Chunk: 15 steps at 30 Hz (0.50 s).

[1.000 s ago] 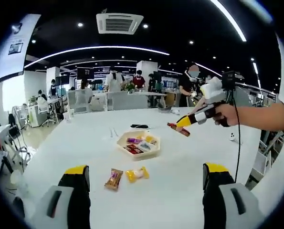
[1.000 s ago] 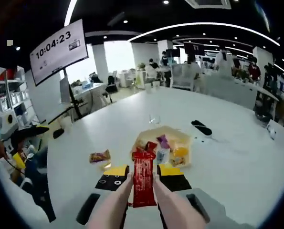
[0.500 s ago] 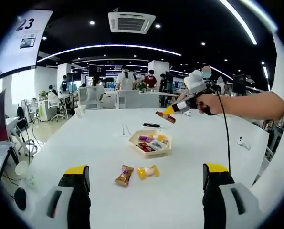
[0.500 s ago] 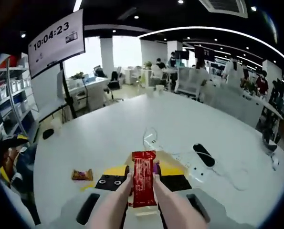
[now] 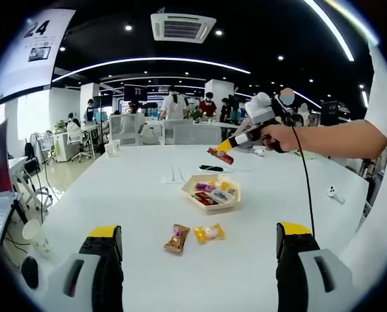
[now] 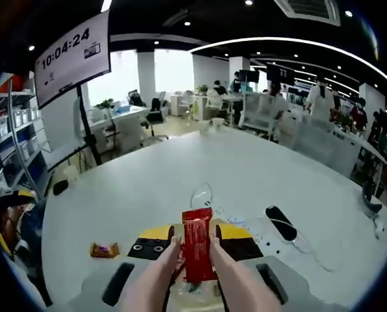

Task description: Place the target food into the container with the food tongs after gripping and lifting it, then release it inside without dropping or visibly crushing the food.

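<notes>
My right gripper [image 6: 195, 234] is shut on pale food tongs [image 6: 235, 281], and the tongs pinch a red snack packet [image 6: 198, 249] upright between their tips. In the left gripper view a hand holds that right gripper [image 5: 235, 142] in the air just beyond the tray, the red packet [image 5: 220, 156] hanging above its far edge. The tray [image 5: 188, 191] is a pale hexagonal container with several wrapped snacks in it. My left gripper [image 5: 200, 252] stands open, well short of the tray and holding nothing.
A brown snack packet [image 5: 177, 238] and a yellow one [image 5: 209, 232] lie on the white table [image 5: 115, 195] in front of the tray. The brown packet [image 6: 104, 249] sits left of my right jaws. A black object [image 6: 282, 222] lies to the right. People and desks fill the background.
The right gripper has carried the red packet leftward to the tray's far side. In the right gripper view the tray has slid down under the jaws.
</notes>
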### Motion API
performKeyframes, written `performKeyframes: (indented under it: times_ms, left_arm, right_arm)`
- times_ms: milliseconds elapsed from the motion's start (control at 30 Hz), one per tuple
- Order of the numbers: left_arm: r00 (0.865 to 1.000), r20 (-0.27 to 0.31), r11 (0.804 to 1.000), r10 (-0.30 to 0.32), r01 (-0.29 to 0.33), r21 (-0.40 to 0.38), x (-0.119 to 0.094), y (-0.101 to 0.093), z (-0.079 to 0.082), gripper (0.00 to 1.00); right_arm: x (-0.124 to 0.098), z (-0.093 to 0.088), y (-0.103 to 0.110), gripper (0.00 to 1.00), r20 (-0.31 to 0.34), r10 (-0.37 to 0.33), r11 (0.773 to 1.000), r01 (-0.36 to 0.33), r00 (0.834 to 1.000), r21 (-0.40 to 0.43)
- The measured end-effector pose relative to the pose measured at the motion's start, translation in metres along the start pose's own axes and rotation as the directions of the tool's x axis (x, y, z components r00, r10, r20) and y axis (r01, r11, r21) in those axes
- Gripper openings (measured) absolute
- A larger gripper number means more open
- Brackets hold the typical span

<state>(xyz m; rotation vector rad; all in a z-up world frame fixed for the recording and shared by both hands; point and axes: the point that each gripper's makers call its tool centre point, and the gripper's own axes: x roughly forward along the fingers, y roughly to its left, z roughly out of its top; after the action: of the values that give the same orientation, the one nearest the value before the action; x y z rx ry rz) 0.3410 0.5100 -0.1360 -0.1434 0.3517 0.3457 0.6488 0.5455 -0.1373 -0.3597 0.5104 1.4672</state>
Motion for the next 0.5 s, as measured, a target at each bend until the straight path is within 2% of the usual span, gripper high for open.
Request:
performKeyframes:
  times_ms: [300, 500]
  left_arm:
    - [1.0, -0.005, 1.0, -0.009, 0.009, 0.001, 0.001, 0.001, 0.0, 0.99]
    - [1.0, -0.003, 1.0, -0.025, 0.025, 0.018, -0.002, -0.009, 0.0, 0.99]
  right_arm:
    - [0.0, -0.009, -0.006, 0.26, -0.006, -0.014, 1.0, 0.014, 1.0, -0.027]
    - [-0.012, -0.015, 0.006, 0.27, 0.001, -0.01, 1.0, 0.01, 1.0, -0.025]
